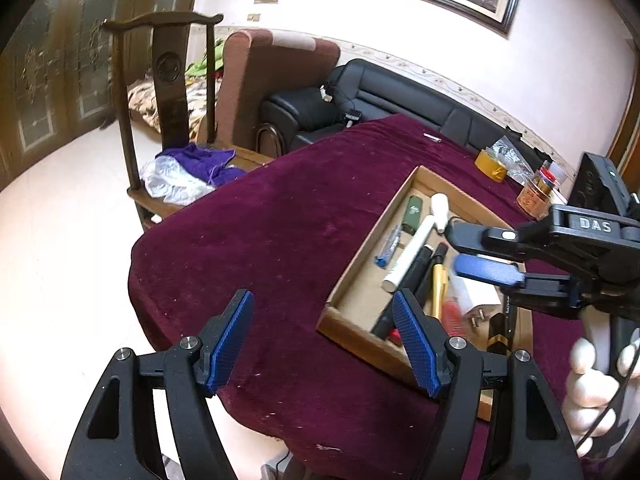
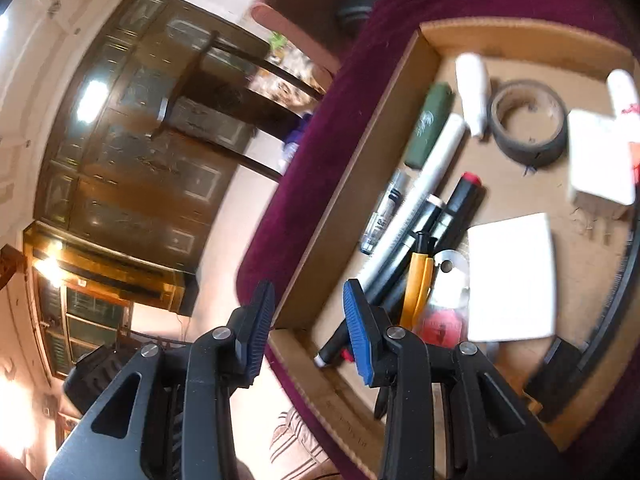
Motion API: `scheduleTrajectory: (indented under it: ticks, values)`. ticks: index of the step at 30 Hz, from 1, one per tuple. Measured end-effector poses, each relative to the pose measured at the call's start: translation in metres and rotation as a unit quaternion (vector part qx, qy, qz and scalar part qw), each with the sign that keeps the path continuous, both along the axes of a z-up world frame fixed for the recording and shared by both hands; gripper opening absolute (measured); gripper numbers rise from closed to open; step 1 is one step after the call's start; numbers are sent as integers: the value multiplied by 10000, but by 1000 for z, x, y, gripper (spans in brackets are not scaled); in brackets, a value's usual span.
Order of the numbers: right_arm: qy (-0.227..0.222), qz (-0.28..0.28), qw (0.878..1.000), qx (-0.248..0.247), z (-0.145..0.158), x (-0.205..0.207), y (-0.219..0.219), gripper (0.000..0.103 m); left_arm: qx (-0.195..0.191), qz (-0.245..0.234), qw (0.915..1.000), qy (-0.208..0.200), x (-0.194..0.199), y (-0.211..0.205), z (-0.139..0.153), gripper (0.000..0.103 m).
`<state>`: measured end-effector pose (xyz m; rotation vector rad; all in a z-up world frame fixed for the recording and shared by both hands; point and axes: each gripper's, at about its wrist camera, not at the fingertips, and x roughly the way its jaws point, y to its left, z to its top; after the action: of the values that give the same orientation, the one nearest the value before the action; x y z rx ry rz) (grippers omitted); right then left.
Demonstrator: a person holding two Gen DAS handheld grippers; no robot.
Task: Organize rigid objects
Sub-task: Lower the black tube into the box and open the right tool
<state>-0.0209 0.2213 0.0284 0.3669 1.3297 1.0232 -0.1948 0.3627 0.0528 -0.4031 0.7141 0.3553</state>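
Bright daylight, blown-out floor, motion blur, fisheye bending at edges.

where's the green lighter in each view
Left wrist: the green lighter lies right of centre, in the cardboard tray's far left corner.
Right wrist: upper right of centre, along the tray's left wall.
Shared landmark: the long white marker beside it.

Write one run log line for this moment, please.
left gripper: open, empty | right gripper: open, empty, over cardboard tray edge | pens in tray | phase: between picks
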Motion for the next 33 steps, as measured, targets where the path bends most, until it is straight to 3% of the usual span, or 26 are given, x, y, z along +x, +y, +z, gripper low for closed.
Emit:
scheduleTrajectory:
  ticks: [2,4,7,13,16,18,20,22,23,25,29,30,31,33]
  values:
    - [89,-202,9988,-428,-12,6,1,34,-52,8,10000,27,0,4,-3,66]
    - [164,-423,9974,-559,-16,8,-8,32,-102,14,9999,31,-1,7,-6,66]
    - [-170,-732,9918,-1035,-8,8,-16,32,-138,-1,9999,-2,-2,9,-7,66]
    - [-440,-677,9938,-760,9,4,-1,33,-197,-145,9997,2,2,7,-9,66]
    - [-530,-736,9905,-1029,5,11,2,33,-183,-161,9997,2,1,7,-8,66]
    - [-717,-824,9899,-900,16,15,-12,33,-178,-147,9997,-10,0,7,-6,66]
    - [-1246,-1032,9820,-974,36,15,-34,33,-163,-148,9998,-33,-2,8,-5,66]
    - [-1649,-1352,9676,-1354,49,18,-60,36,-130,-153,9998,-60,-3,8,-4,66]
    - [-1718,-1475,9628,-1474,51,21,-72,43,-82,-151,9998,-92,-3,7,-3,66]
    - [-1656,-1614,9602,-1566,47,24,-85,50,-31,-143,9998,-134,-2,5,-3,66]
    - [-1144,-1402,9752,-1275,23,23,-83,50,63,-339,9993,-162,3,-10,-1,66]
    - [-1030,-1262,9782,-1285,15,22,-74,54,97,-390,9991,-157,3,-13,1,66]
    - [-1221,-1301,9749,-1336,17,20,-69,57,141,-437,9988,-152,3,-18,2,66]
    - [-1165,-1112,9785,-1291,14,18,-66,62,241,-483,9984,-152,1,-25,6,66]
